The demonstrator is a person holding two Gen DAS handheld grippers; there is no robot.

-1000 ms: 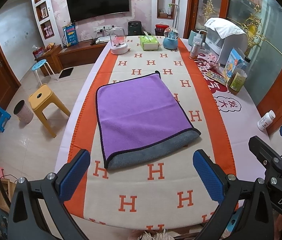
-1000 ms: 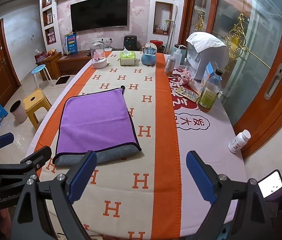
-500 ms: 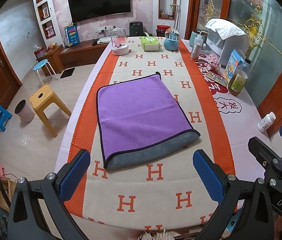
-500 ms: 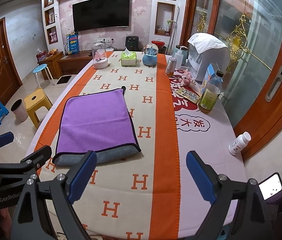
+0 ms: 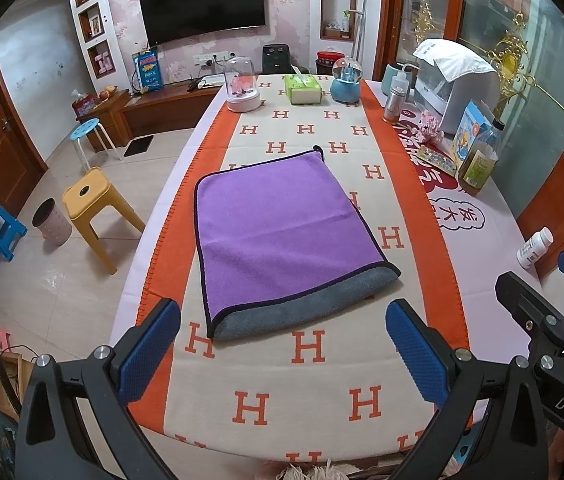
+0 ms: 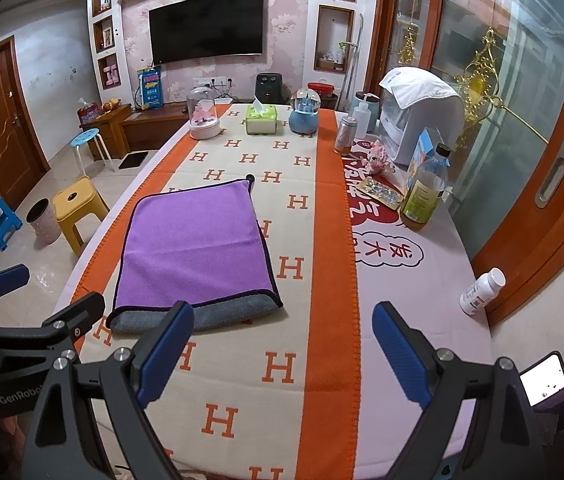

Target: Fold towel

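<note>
A purple towel (image 5: 282,224) with a grey underside lies folded flat on the orange and cream H-pattern tablecloth (image 5: 306,368); its grey fold edge faces me. It also shows in the right wrist view (image 6: 198,248). My left gripper (image 5: 282,354) is open and empty, held above the near table edge, short of the towel. My right gripper (image 6: 282,354) is open and empty, near the front edge, to the right of the towel. Each gripper shows at the edge of the other's view.
At the far end stand a glass dome (image 5: 242,88), a green tissue box (image 5: 303,89) and a blue snow globe (image 5: 346,82). Along the right side are a can, a bottle (image 6: 424,192), a white appliance (image 6: 418,116) and a pill bottle (image 6: 482,290). A yellow stool (image 5: 94,208) stands left.
Both grippers have drawn slightly back and up from the table; the towel has not moved and both stay open.
</note>
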